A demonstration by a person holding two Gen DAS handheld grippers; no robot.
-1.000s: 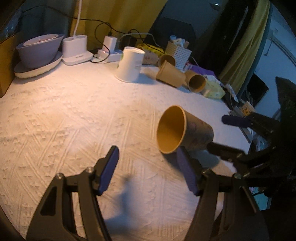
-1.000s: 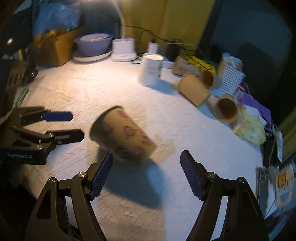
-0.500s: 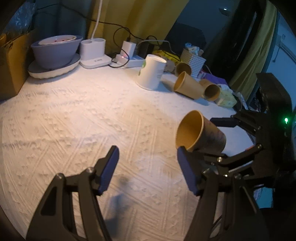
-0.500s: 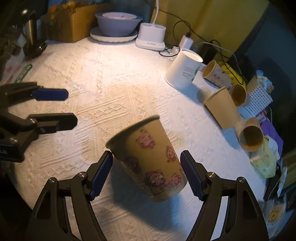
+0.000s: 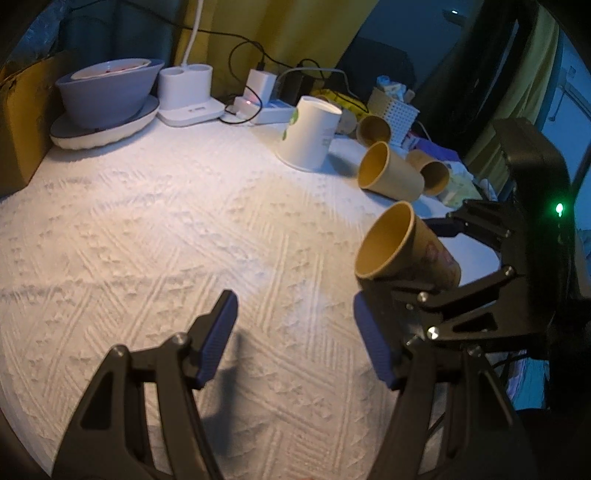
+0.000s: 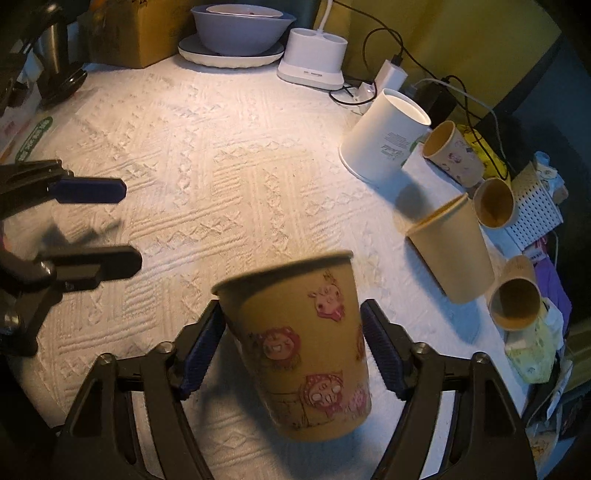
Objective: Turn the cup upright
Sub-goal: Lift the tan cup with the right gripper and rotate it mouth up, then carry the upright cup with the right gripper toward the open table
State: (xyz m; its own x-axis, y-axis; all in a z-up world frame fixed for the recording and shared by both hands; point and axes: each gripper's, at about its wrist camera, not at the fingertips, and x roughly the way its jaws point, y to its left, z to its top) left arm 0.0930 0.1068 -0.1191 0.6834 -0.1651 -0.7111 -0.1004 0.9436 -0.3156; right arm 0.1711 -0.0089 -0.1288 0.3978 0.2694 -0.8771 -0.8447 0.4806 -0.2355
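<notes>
A tan paper cup with pink cartoon faces (image 6: 306,350) sits between the blue pads of my right gripper (image 6: 291,350), which is shut on its sides. The cup is lifted off the white cloth and tilted, its mouth up and leaning away from the camera. In the left wrist view the same cup (image 5: 402,247) shows its open mouth, held in the right gripper at the right. My left gripper (image 5: 295,336) is open and empty, low over the cloth to the cup's left.
A white cup (image 6: 384,144) stands upside down at the back. Several tan cups (image 6: 454,254) lie on their sides at the right edge beside a white basket (image 6: 532,214). A grey bowl on a plate (image 6: 236,33), a charger base (image 6: 314,55) and cables line the back.
My right gripper has closed on the cartoon cup, lifted it off the cloth and turned it from lying on its side toward mouth-up. My left gripper has stayed open.
</notes>
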